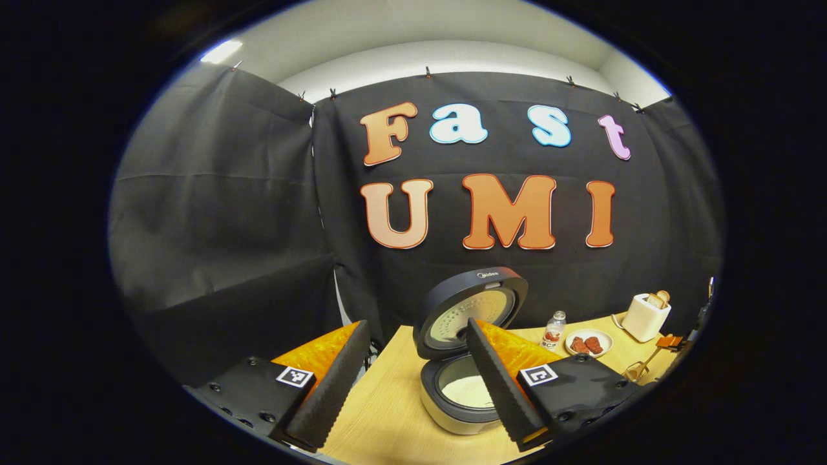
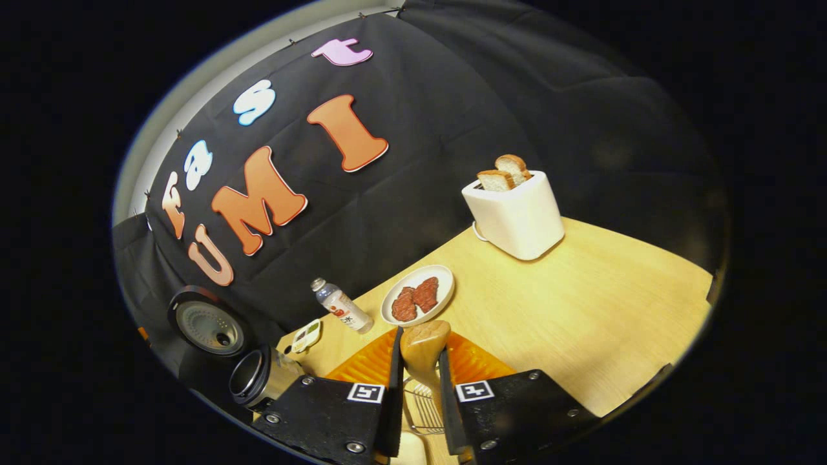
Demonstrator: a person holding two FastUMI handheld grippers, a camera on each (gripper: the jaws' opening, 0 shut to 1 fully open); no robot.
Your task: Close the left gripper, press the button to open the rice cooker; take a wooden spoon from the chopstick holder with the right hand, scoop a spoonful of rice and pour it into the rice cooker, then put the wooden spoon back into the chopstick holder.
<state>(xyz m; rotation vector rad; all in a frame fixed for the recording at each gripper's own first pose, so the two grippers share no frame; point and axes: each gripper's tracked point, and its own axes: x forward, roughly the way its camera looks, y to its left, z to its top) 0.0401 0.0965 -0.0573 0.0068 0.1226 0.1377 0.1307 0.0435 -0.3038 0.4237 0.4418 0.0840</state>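
The rice cooker (image 1: 452,413) stands on the wooden table with its lid (image 1: 468,313) raised, and white rice lies in its pot (image 1: 466,391). My left gripper (image 1: 417,323) is open in front of it, one finger on each side, holding nothing. In the right gripper view the cooker's lid (image 2: 207,326) is far left. My right gripper (image 2: 420,342) is shut on the wooden spoon (image 2: 423,339), whose rounded end sticks up between the fingers. The wire chopstick holder (image 2: 423,407) sits directly below them. In the left gripper view the right gripper (image 1: 672,341) is small at far right, by the holder (image 1: 638,369).
A white toaster (image 2: 517,213) with bread, a plate of red meat (image 2: 417,297) and a small bottle (image 2: 339,307) stand along the back of the table (image 2: 581,310). A round metal container (image 2: 258,378) and a small packet (image 2: 307,336) sit near the cooker.
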